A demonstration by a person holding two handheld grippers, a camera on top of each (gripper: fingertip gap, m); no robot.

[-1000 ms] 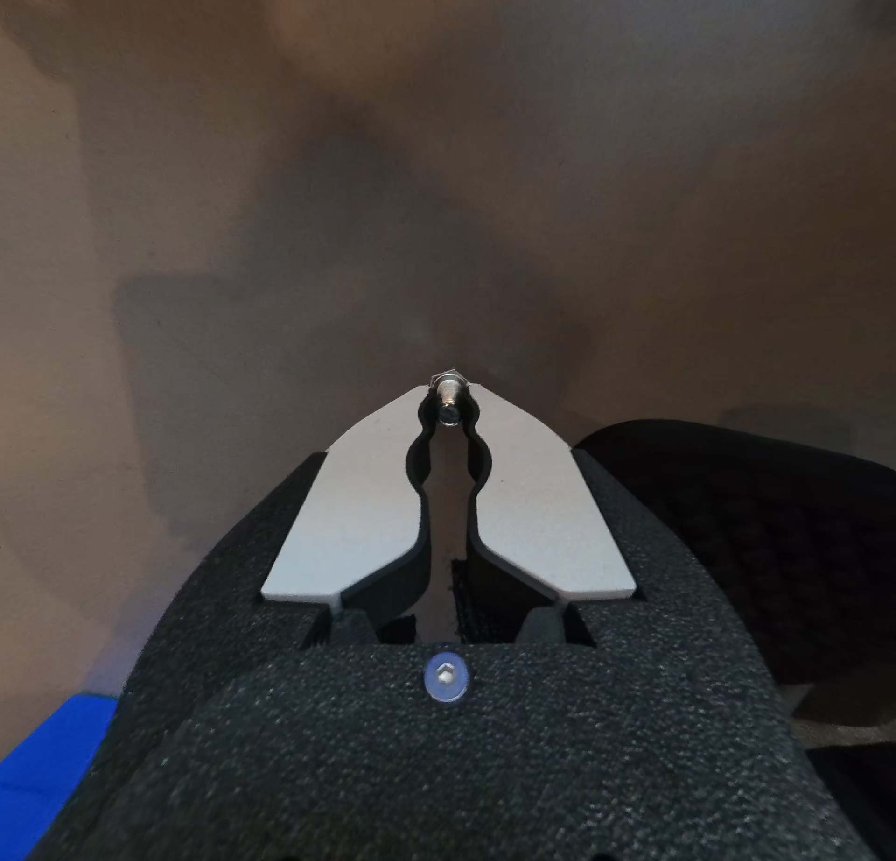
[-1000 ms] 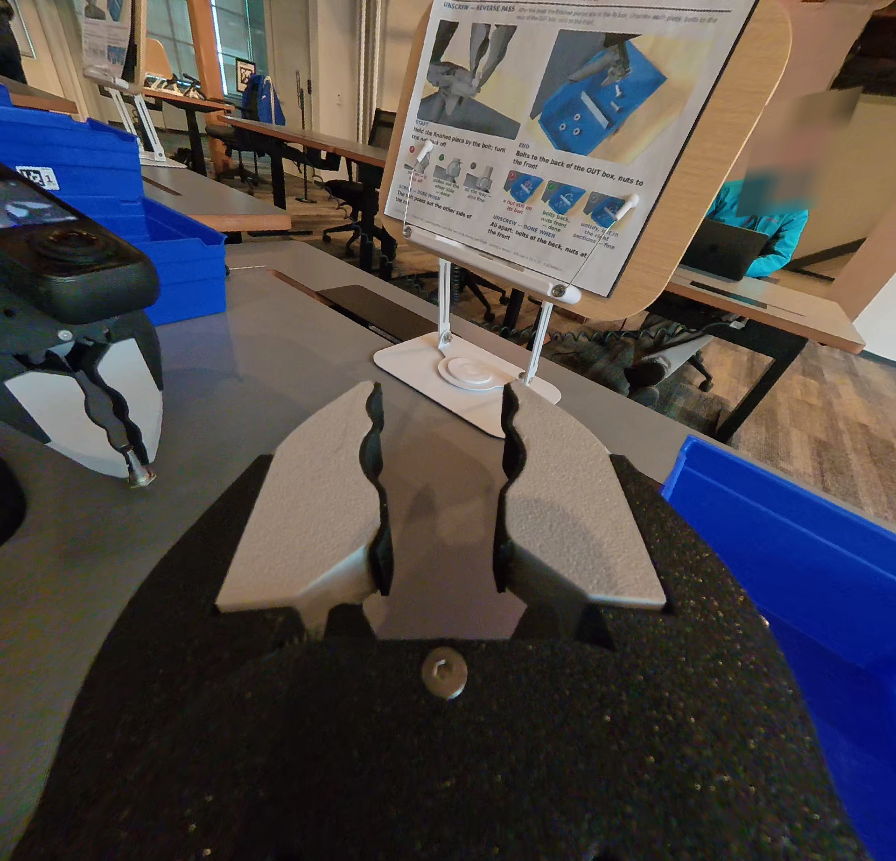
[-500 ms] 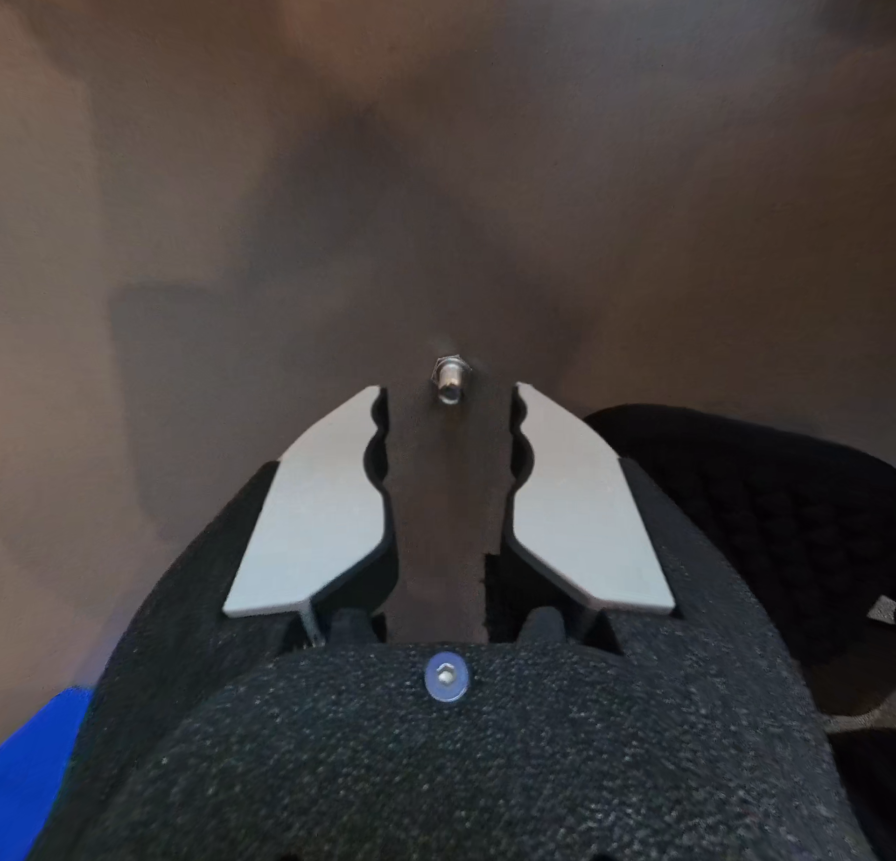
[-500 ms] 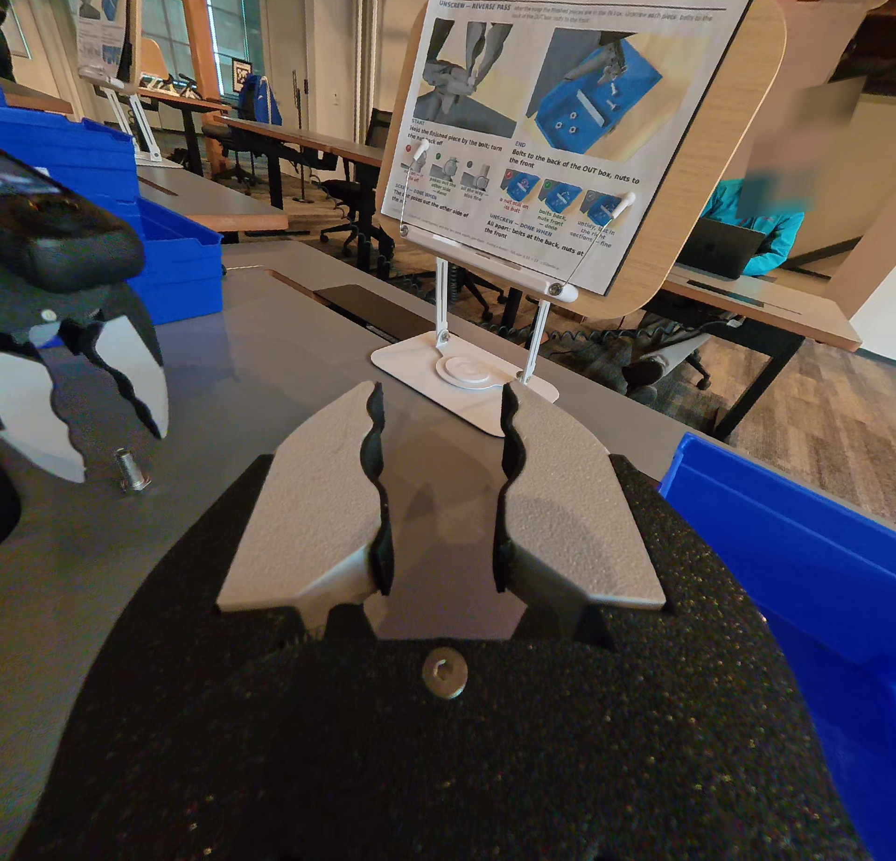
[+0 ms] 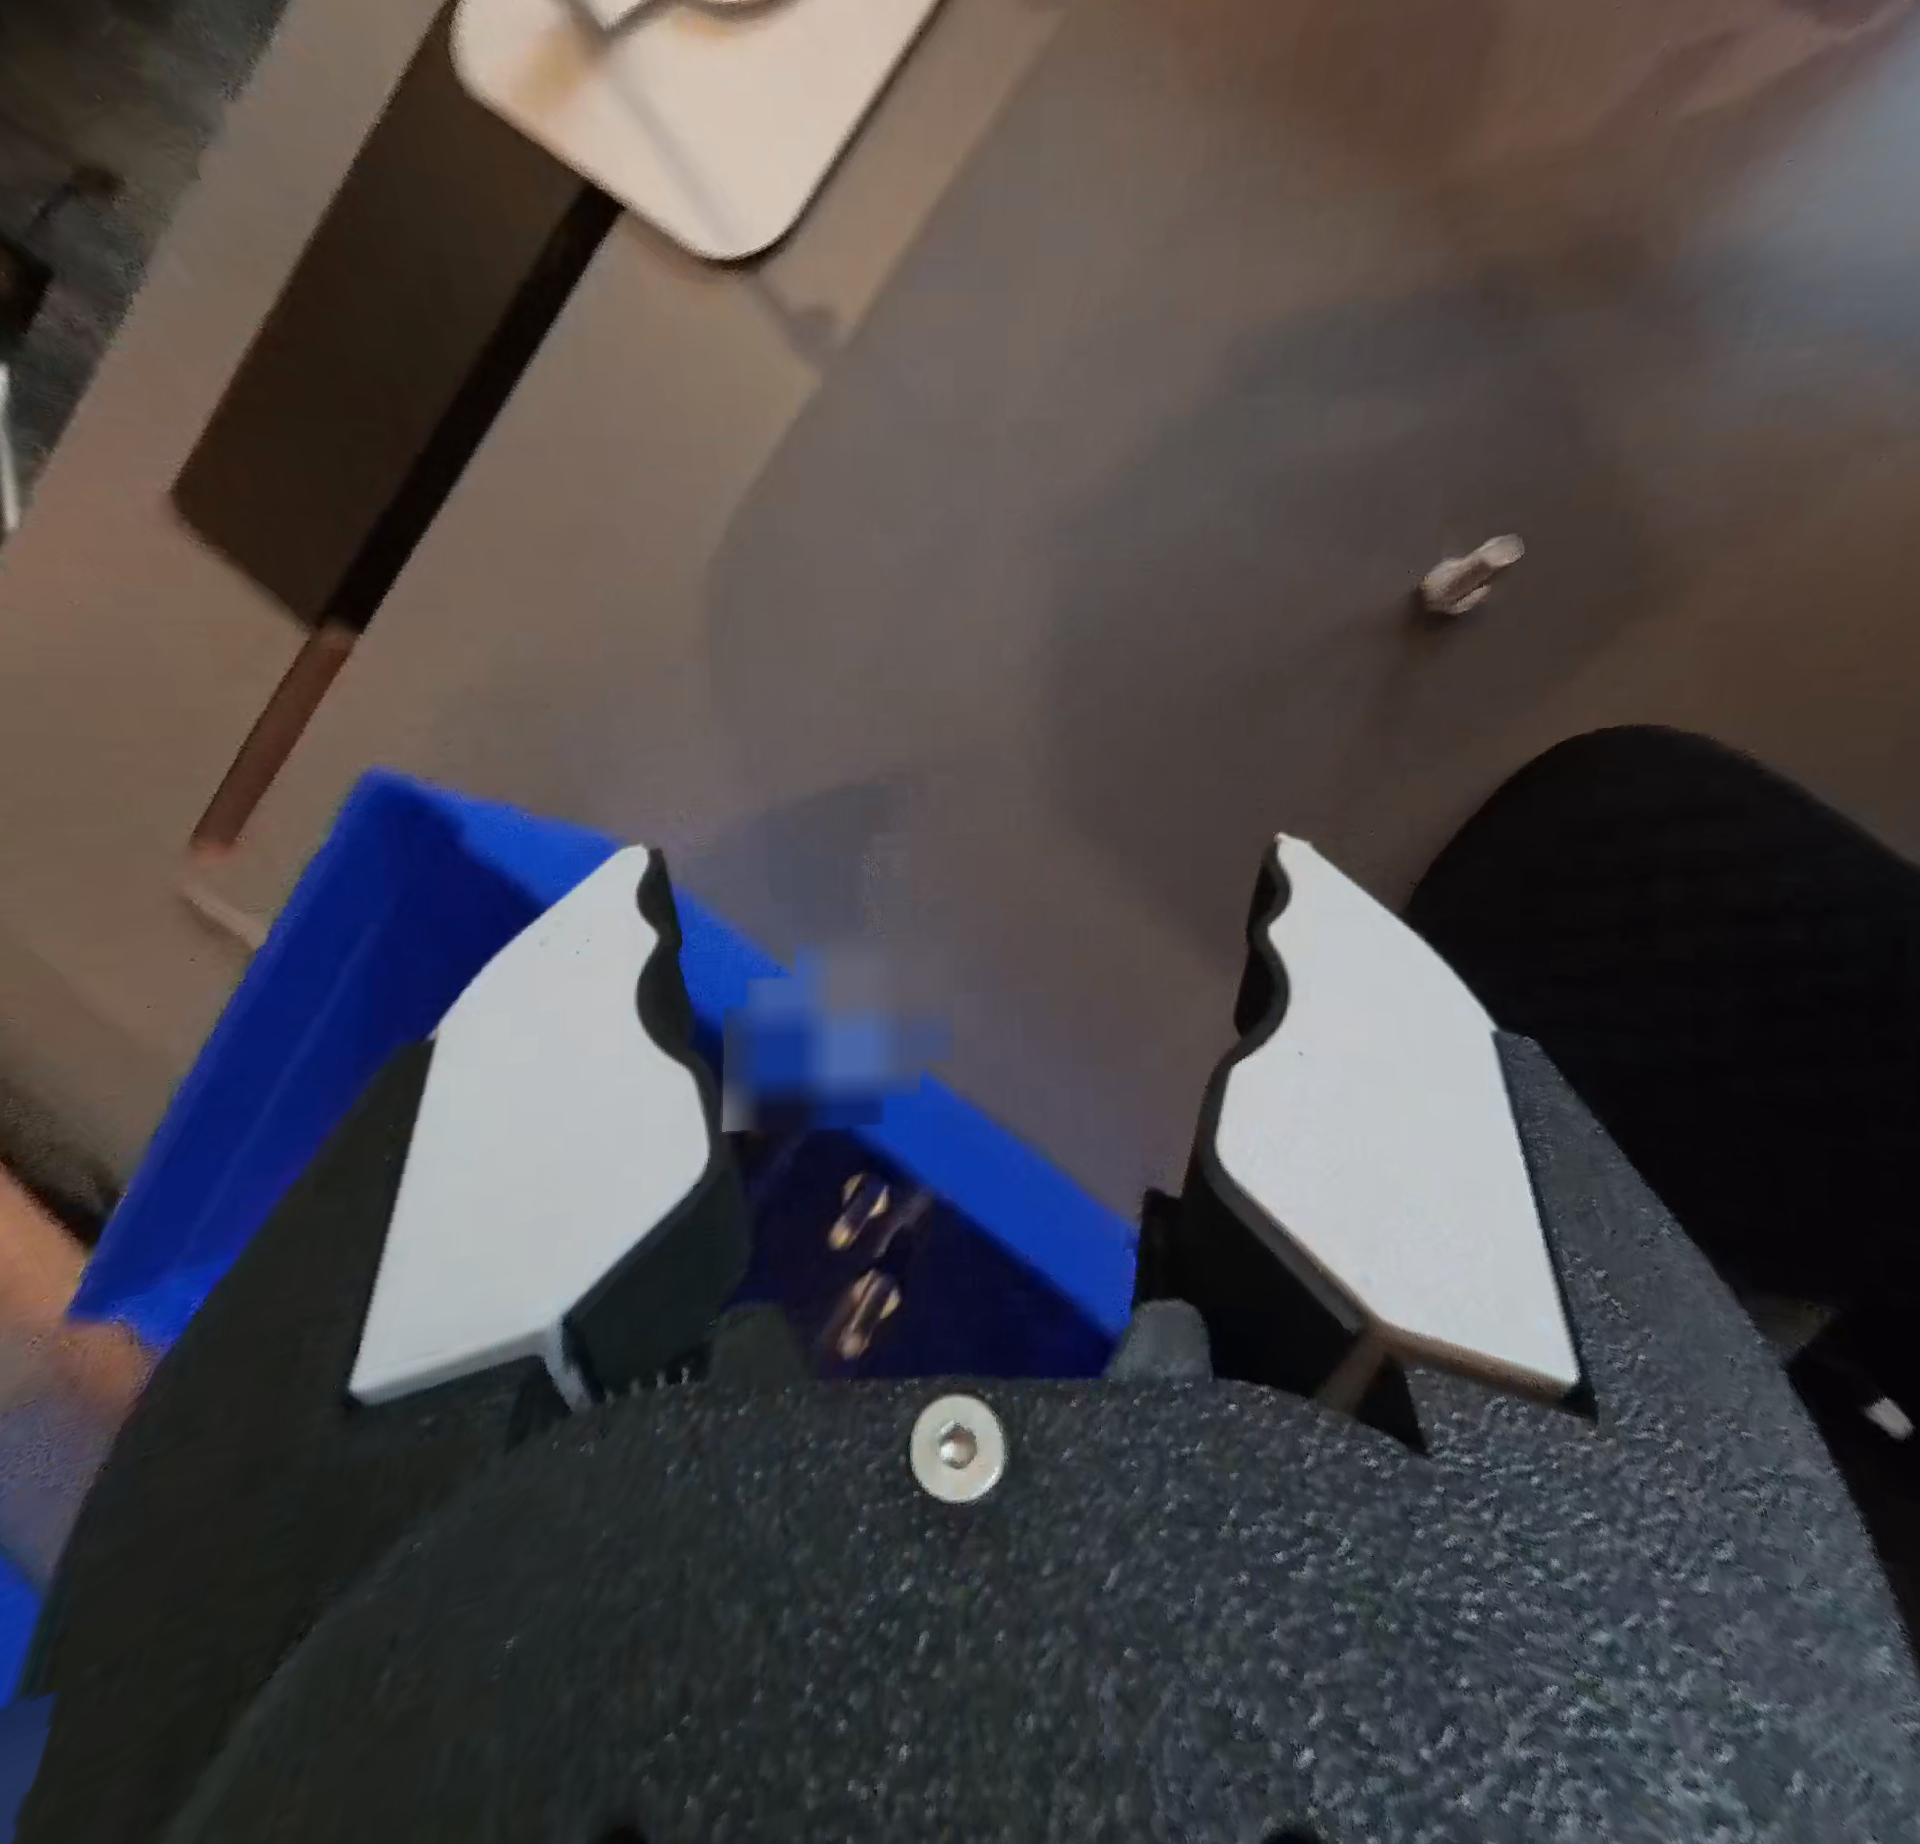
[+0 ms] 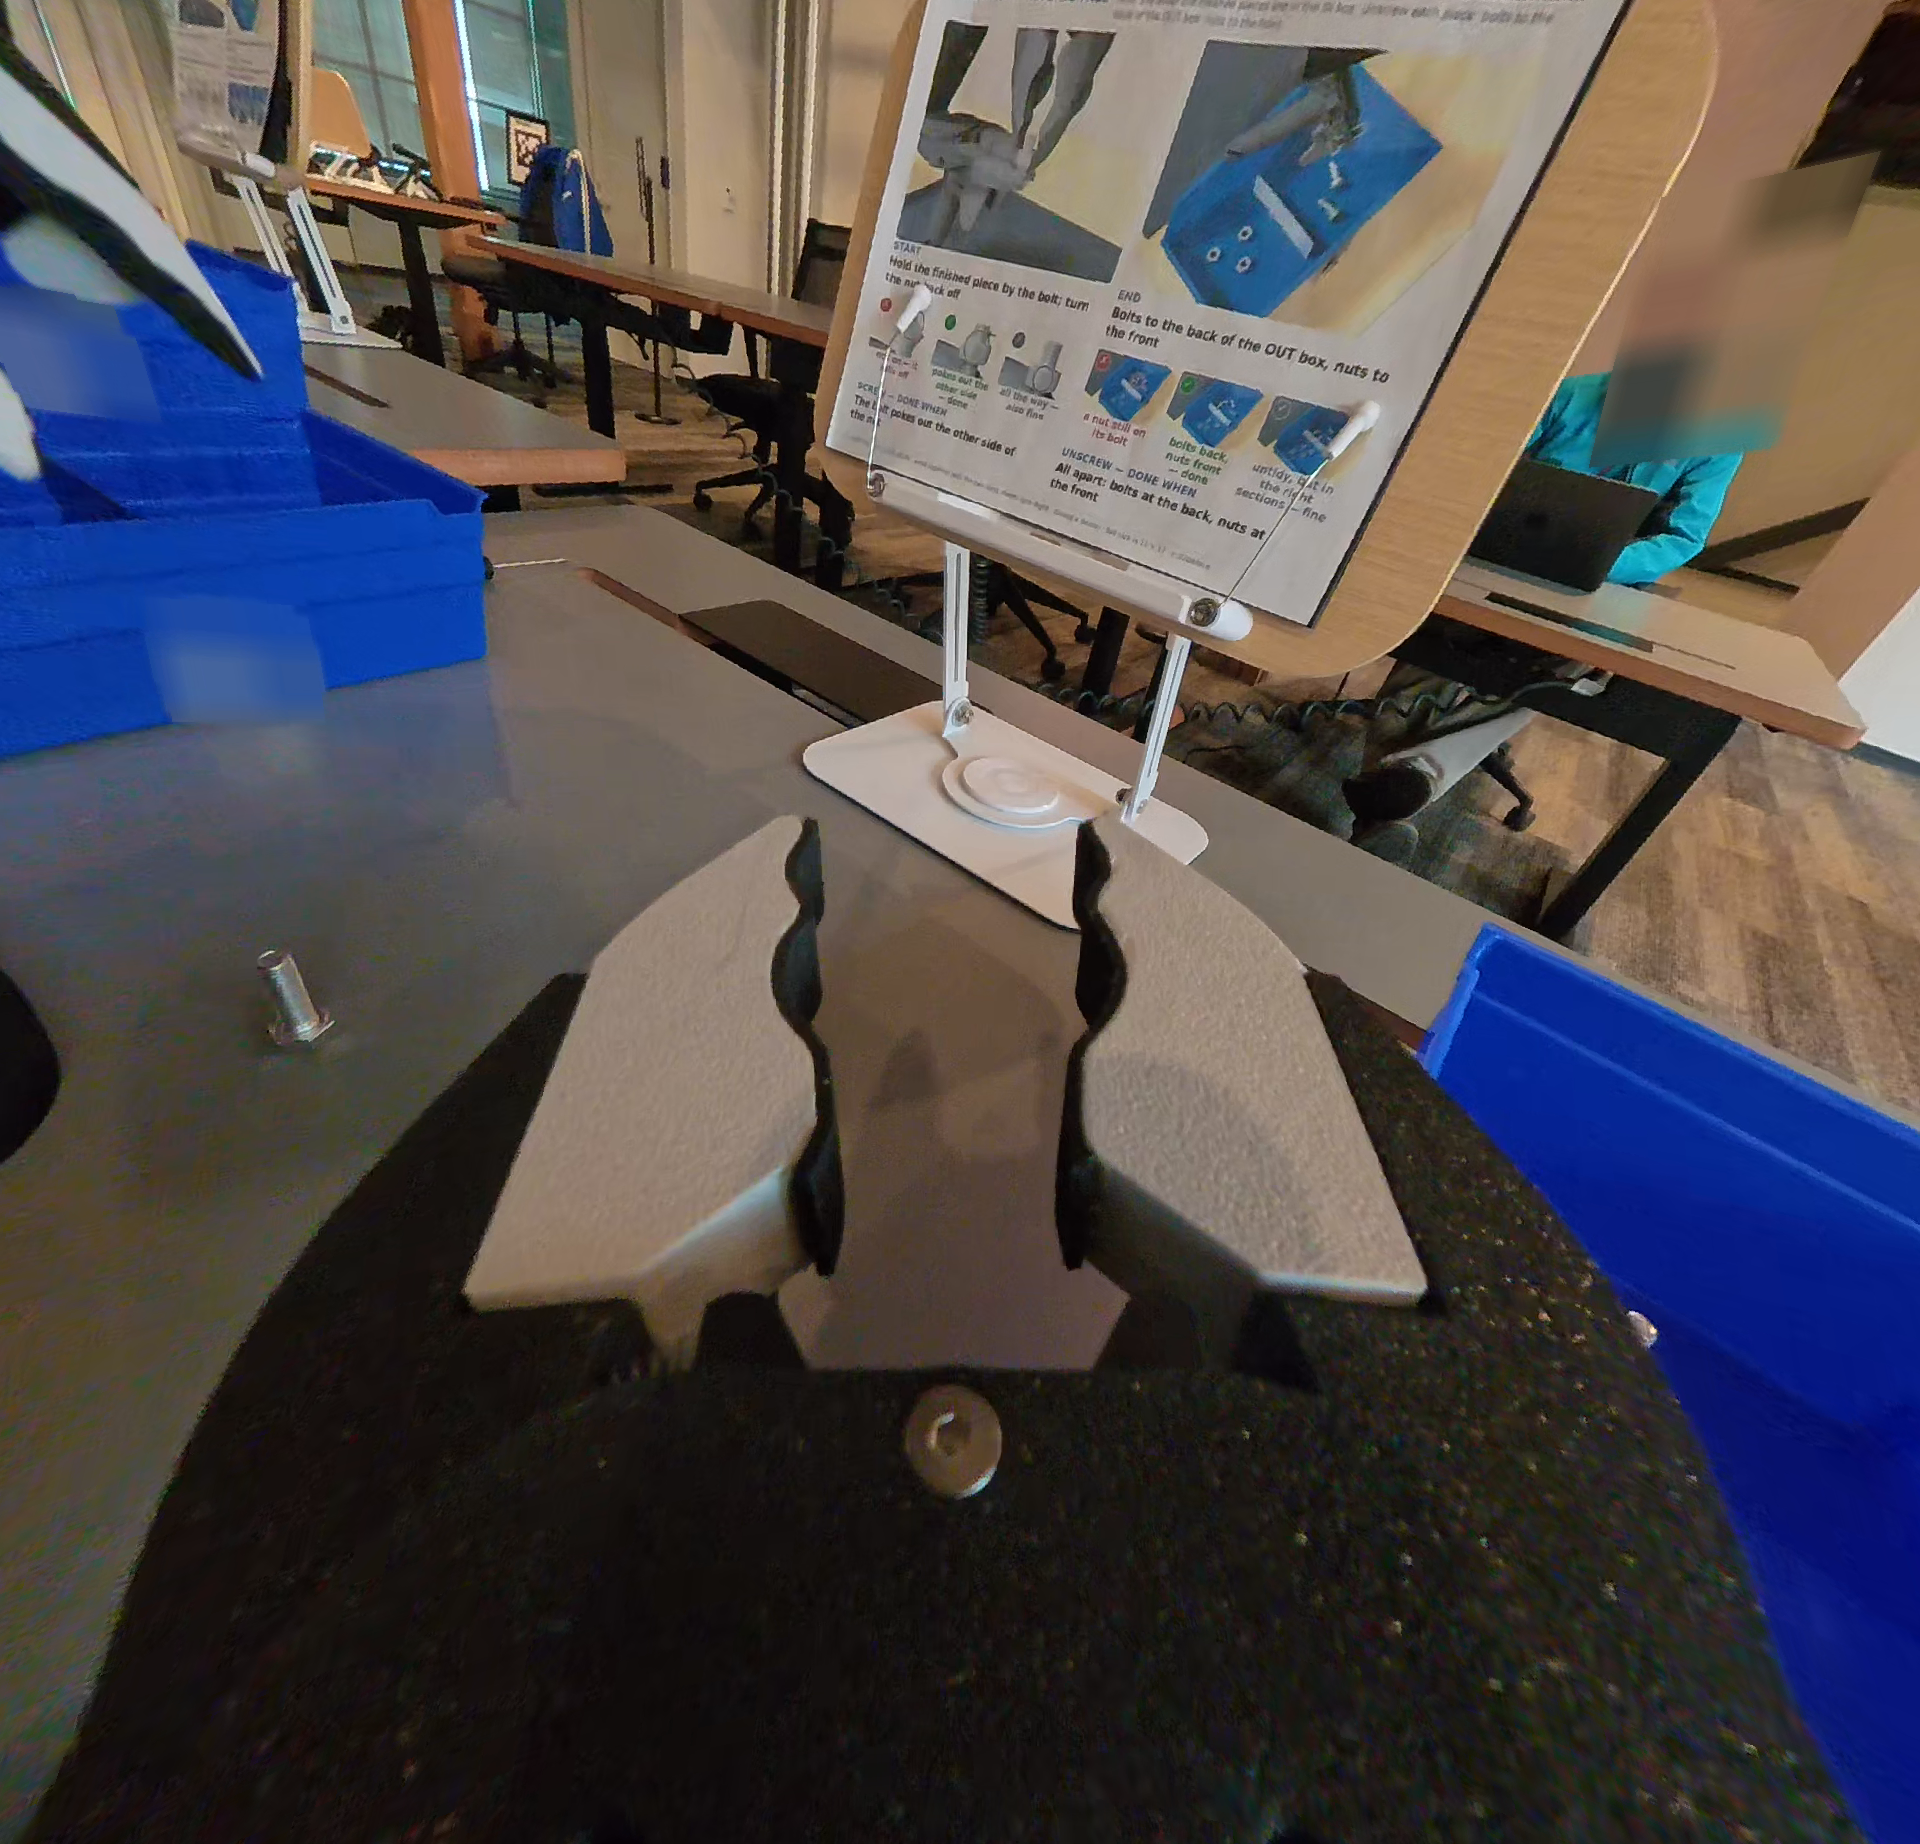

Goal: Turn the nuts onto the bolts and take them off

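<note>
One bolt [image 6: 294, 1002] stands head-down on the grey table [image 6: 582, 807], shank up, clear of both my grippers. Left gripper [image 5: 961, 895] spread wide, empty, above the corner of a blue bin [image 5: 343, 984] with small blurred metal parts [image 5: 862, 1264] inside. Right gripper [image 6: 945, 859] parted, nothing between its fingers, low over the table facing a white-based stand [image 6: 997, 797] holding an instruction sheet [image 6: 1226, 236]. Second blue bin [image 6: 1704, 1150] at right. Beyond: desks, office chairs, wood floor, a seated person [image 6: 1631, 485] at a laptop
</note>
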